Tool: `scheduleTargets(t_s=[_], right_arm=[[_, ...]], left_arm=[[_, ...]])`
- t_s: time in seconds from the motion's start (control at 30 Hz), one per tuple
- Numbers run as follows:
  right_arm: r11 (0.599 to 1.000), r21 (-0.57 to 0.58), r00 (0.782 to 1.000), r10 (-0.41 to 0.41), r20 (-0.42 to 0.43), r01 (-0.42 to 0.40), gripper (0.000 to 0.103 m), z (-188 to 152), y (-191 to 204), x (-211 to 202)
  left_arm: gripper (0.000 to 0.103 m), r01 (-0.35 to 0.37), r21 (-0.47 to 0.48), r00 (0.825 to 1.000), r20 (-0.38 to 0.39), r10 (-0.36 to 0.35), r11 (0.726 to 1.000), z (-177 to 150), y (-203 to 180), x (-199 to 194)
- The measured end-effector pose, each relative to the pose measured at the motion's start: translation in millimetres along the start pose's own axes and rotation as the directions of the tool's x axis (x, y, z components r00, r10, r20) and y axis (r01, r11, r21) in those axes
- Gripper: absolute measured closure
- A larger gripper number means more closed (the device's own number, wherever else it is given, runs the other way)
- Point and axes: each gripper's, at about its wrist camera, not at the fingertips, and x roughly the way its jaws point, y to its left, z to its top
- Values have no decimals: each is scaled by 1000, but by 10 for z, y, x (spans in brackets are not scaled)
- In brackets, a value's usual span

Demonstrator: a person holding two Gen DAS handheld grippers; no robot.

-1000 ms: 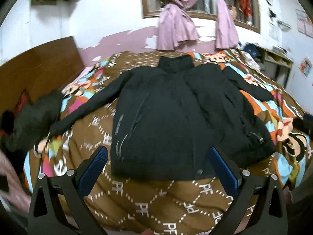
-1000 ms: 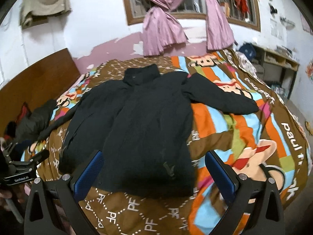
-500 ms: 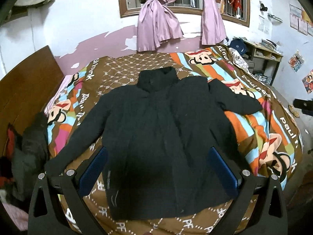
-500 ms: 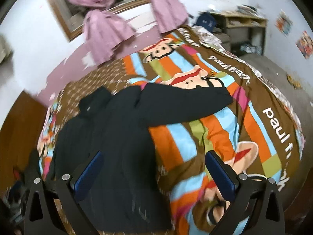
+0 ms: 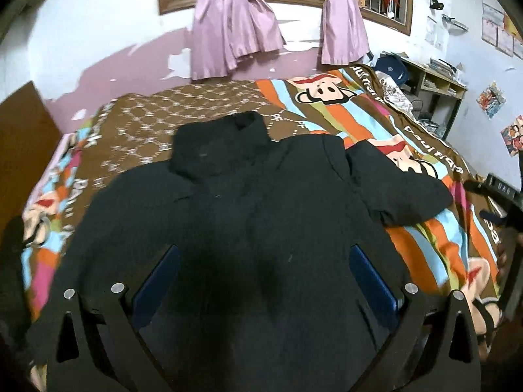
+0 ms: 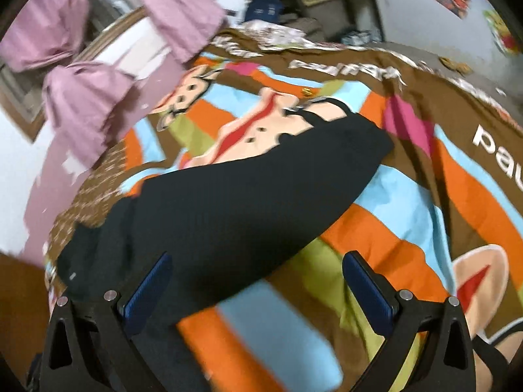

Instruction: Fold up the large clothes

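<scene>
A black jacket (image 5: 248, 215) lay spread flat on the bed, on a brown and striped cartoon-monkey bedspread (image 5: 421, 248), filling the centre and lower half of the left wrist frame with its collar (image 5: 219, 143) toward the top. One sleeve (image 5: 402, 189) reached out toward the right of that frame, ending on the orange and blue stripes.

The left tongs (image 5: 263, 277) stood wide apart over the jacket's body, gripping nothing, with the blue pads (image 5: 157, 281) framing the dark cloth.

In the right wrist frame, which was tilted and blurred, the same sleeve (image 6: 261, 192) ran diagonally from lower left to upper right. The right tongs (image 6: 256, 285) were also wide apart and held nothing, set over the lower edge of the sleeve and the striped bedspread (image 6: 408, 215).

Pink curtains (image 5: 235, 29) hung at the window in the upper part of the left frame, and a shelf unit (image 5: 434, 81) stood at upper right.
</scene>
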Motion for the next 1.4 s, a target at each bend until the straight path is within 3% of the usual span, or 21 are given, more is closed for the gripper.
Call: scheduleTargets(t_s=[0.13,0.33,0.4,0.47,0.63,0.67,0.73,0.77,0.83,0.9,1.1,1.2,1.27,1.3,1.4], right_arm=[[994,84,997,-73,11,72,0,108,-372,396],[983,170,998,-62,-14,64,0,226,-871,869],[978,210,999,-16,-29,22,0,239,-984,986],[954,292,993,95,-70,-70,0,250,-1121,1142],[878,430,976,217,38,-212,2,204,-1313,1110],[858,450,966,249,62,-250,6,196,-1341,1103],[844,455,955,289,65,-286,46,198,-1340,1107],[854,441,958,283,53,-277,52,207,-1318,1104],[871,417,963,265,48,-261,86,224,-1288,1060],[884,400,969,238,61,-242,95,260,-1260,977],[958,187,968,187,168,-218,100,509,-866,504],[980,52,957,175,232,-191,102,598,-521,225],[984,-83,944,173,281,-156,102,620,-167,19],[976,-184,933,168,319,-113,102,607,98,-111],[882,-470,890,231,392,-22,102,402,901,-437]], left_arm=[[2,62,-4,998,9,-62,998,126,-47,599],[2,185,-13,982,33,-184,983,142,-157,1225],[2,209,-17,978,28,-208,978,125,-225,1344],[2,215,-30,977,3,-215,976,106,-257,1506],[2,198,-59,976,-82,-203,978,55,-337,1850],[2,186,-68,974,-115,-193,980,31,-328,1947],[2,180,-68,969,-158,-189,981,-9,-330,2096],[2,176,-66,971,-155,-184,982,-26,-328,2112],[2,165,-59,975,-141,-172,984,-58,-333,2092],[2,156,-49,977,-140,-162,986,-86,-327,2101],[2,200,-75,968,-140,-209,977,-98,-217,2007],[2,259,-66,953,-147,-267,964,-83,-144,1852],[2,279,-25,952,-125,-280,960,-83,-2,1631],[2,273,-6,956,-113,-272,962,-92,67,1530],[2,258,7,964,-69,-257,966,-186,390,1173]])
